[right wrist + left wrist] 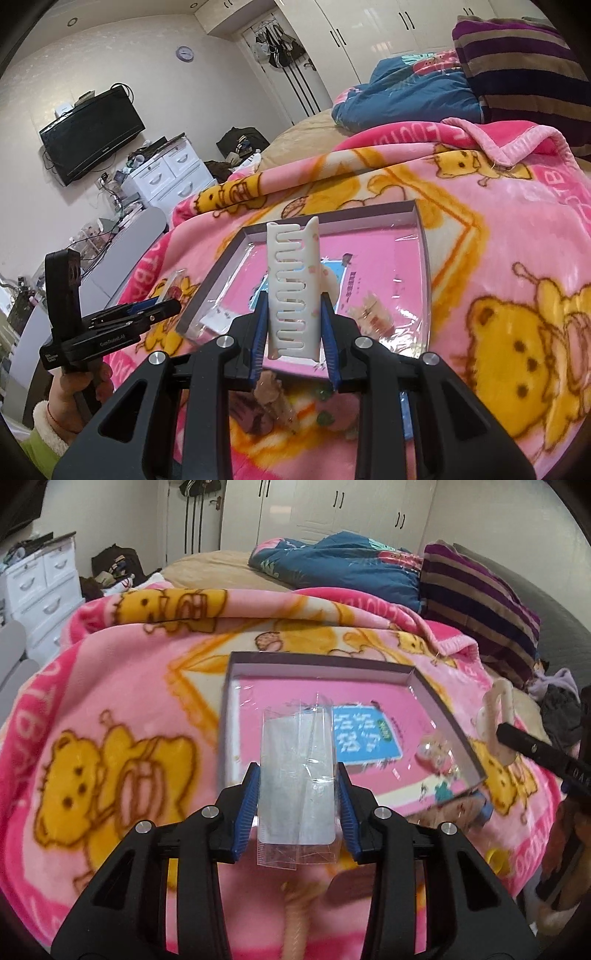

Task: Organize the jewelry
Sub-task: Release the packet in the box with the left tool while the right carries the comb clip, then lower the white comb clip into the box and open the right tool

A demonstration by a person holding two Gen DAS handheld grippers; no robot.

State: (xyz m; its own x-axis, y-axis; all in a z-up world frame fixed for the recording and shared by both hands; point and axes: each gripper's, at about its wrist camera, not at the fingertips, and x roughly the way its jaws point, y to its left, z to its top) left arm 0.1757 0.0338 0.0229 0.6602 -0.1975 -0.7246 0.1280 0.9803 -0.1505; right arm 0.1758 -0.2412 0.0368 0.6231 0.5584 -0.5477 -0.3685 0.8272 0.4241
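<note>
Both grippers loaded, the open box just ahead of each.

The left gripper (298,805) is clenched on a clear plastic packet (297,775), its long axis running straight out along the fingers; the shallow box (321,662) on the pink blanket (110,701) lies directly ahead and below it. The right gripper (294,332) grips a white comb-like hair clip (293,284), also pointing lengthwise forward, over the box's near edge. The right looks nearer the box, though the fisheye makes that uncertain. Small trinkets, possibly hair clips, already lie inside.
</note>
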